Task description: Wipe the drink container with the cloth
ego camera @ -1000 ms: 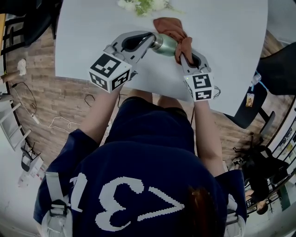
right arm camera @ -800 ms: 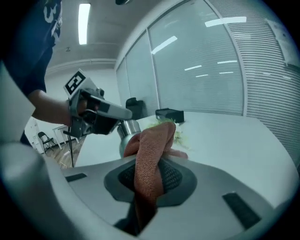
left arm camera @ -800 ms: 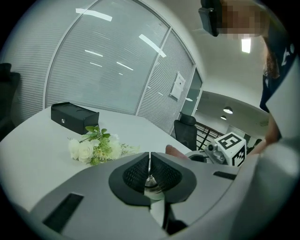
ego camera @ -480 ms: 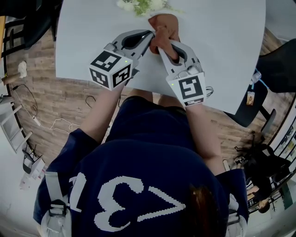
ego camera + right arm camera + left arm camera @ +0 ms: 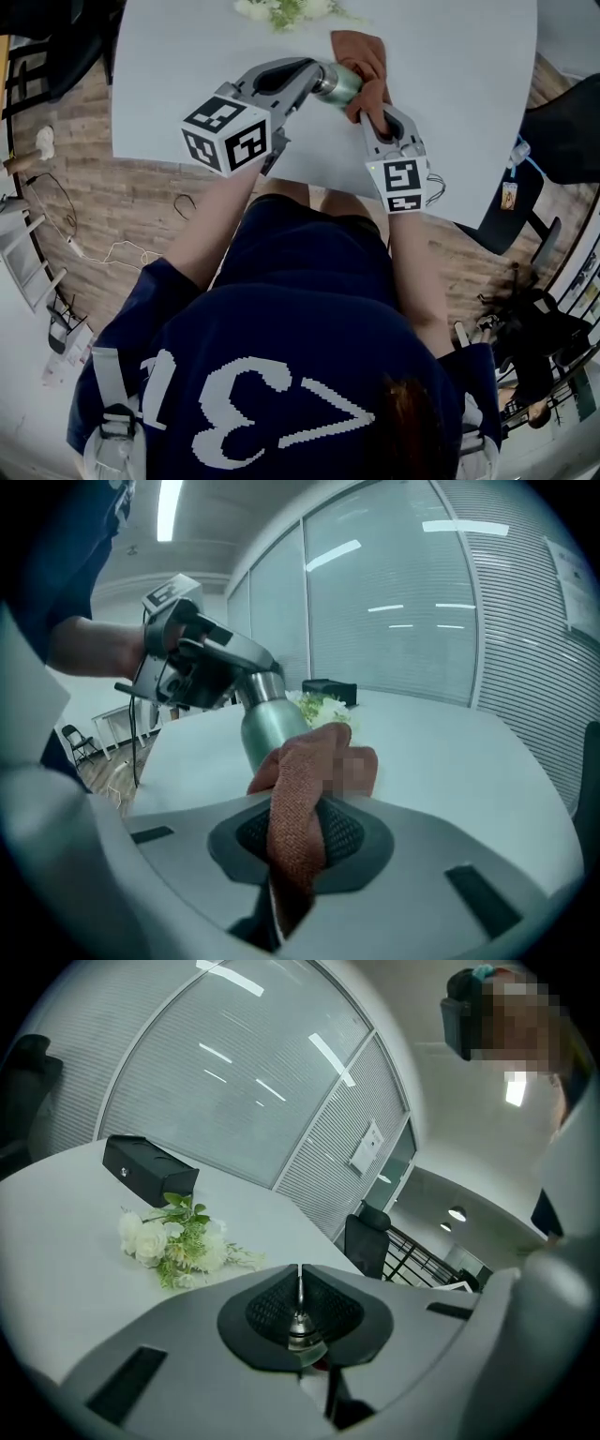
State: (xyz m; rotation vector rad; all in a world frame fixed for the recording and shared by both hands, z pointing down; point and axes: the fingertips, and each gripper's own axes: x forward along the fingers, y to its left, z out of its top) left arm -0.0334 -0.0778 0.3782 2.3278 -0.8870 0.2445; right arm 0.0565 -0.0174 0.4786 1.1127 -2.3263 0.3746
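- Head view: the drink container [image 5: 337, 84] is a small bottle with a muted green metallic body and a silver neck. It's held tilted, almost on its side, over the far part of the white table [image 5: 187, 56].
- The left hand-held gripper [image 5: 314, 77] has it by the neck end.
- The right hand-held gripper [image 5: 370, 105] comes in from the other side with a rust-brown cloth [image 5: 361, 52] – the cloth is bunched over the bottle's bottom end and touching it.
- A bunch of white flowers [image 5: 286, 11] lies on the table just past them.
- Left gripper view: the left hand-held gripper [image 5: 300, 1274] has its jaws closed almost all the way, pinching a thin silver part of the drink container [image 5: 298, 1326] between the black pads.
- Beyond that you get the flowers [image 5: 173, 1241] and a black box [image 5: 150, 1168] on the table [image 5: 56, 1241], with a dark chair [image 5: 366, 1241] off its far edge.
- Right gripper view: the right hand-held gripper [image 5: 295, 808] is clamped on the cloth [image 5: 291, 846], which has a coarse woven texture and stands up out of the jaws as a fold.
- The fold presses against the lower side of the drink container [image 5: 267, 726] – brushed green finish, smooth, silver collar on top where the other gripper grabs it.
- Can't tell if the bottle's base touches the table [image 5: 450, 752].
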